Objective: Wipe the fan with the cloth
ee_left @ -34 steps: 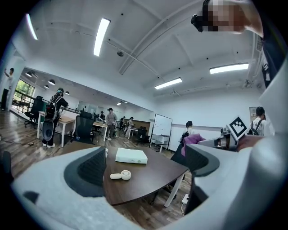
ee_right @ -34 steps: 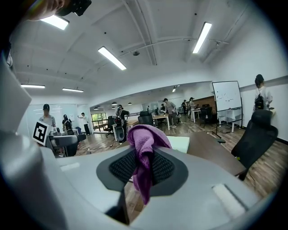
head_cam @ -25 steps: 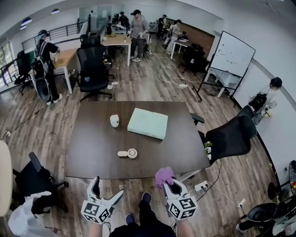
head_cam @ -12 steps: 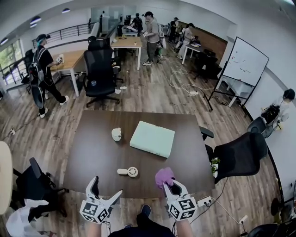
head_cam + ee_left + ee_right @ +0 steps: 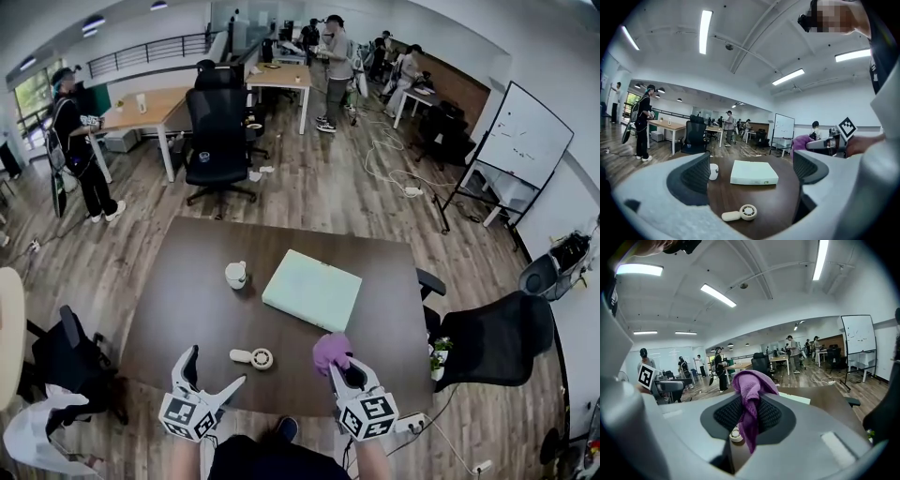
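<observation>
Showing two hand-held tools poised at the person's edge of a dark brown rectangular counter [image 5: 178, 309], with a pale green flat box [image 5: 312, 289] lying near its middle.

The right tool [image 5: 343, 368] is clamping a crumpled purple cloth [image 5: 331, 349] between its closed jaws. In the right gripper view the cloth is bulging above the black ribbed pads and hanging down in front of them. Tool and cloth are hovering on the person's side of the box, clear of it.

The left tool [image 5: 212, 371] is gripping nothing. Its jaws are standing wide apart, and the left gripper view is framing the counter top between them. This tool is hovering on the person's side of the box and off to its left.

A small white handheld fan with a round head and a stubby handle [image 5: 255, 357] is lying flat on the counter. It is resting on the person's side of the box, slightly to its left, well apart from it. The cloth is not touching the fan.

A white cup [image 5: 235, 275] is standing upright just left of the box. A black office chair [image 5: 487, 337] is sitting on the wooden floor to the right of the box, off the counter. Beyond the box, several people are standing among desks, and a whiteboard on a stand [image 5: 525, 141] is leaning at the far right.
</observation>
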Motion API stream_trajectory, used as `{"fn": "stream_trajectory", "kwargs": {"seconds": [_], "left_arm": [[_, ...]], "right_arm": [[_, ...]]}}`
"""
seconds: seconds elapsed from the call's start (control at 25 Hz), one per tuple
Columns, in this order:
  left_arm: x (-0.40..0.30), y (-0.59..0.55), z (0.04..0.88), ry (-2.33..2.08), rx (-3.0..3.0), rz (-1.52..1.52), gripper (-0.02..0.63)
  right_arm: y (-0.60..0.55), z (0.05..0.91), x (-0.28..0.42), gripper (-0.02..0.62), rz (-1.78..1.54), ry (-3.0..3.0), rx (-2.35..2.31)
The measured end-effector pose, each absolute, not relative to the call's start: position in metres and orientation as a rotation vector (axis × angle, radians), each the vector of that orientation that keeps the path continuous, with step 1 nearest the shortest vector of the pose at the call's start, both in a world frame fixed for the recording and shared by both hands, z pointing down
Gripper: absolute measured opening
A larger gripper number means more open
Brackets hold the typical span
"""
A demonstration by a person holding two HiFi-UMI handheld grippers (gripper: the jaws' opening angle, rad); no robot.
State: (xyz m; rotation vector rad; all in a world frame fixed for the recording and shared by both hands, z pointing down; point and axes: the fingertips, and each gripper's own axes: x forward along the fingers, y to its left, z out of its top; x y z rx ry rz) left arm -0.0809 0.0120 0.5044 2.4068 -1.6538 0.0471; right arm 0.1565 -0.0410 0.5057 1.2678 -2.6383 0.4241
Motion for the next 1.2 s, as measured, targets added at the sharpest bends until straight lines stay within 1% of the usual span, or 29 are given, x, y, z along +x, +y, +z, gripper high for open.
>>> {"fn": "stream_trajectory", "kwargs": {"seconds": [0.2,0.36,0.64,0.88,1.08,1.2], "left_arm": [[-0.075,0.003,0.513,-1.612,2.431,0.101,0.540],[-0.074,-0.004,0.527,-1.549,2.492,0.218,0.540],[-0.075,-0.012,0.578,-1.378,2.588,0.560,0.540],[-0.085,-0.014,0.632,-1.247,2.673,0.934,0.540],[-0.088,-0.025,0.668,-1.052,2.706,0.976,0.540],[-0.086,-0.021,0.701,-0.890,2.699,1.059,0.540]], "right_arm": [[-0.054,0.513,0.151,0.078,0.448,-2.645,1.224],[-0.061,0.518,0.141,0.079,0.455,-2.644,1.216],[-0.072,0.536,0.126,0.080,0.494,-2.606,1.228],[-0.080,0.543,0.114,0.080,0.504,-2.573,1.253],[-0.090,0.550,0.096,0.079,0.526,-2.571,1.250],[-0.087,0.561,0.090,0.080,0.544,-2.546,1.244]]}}
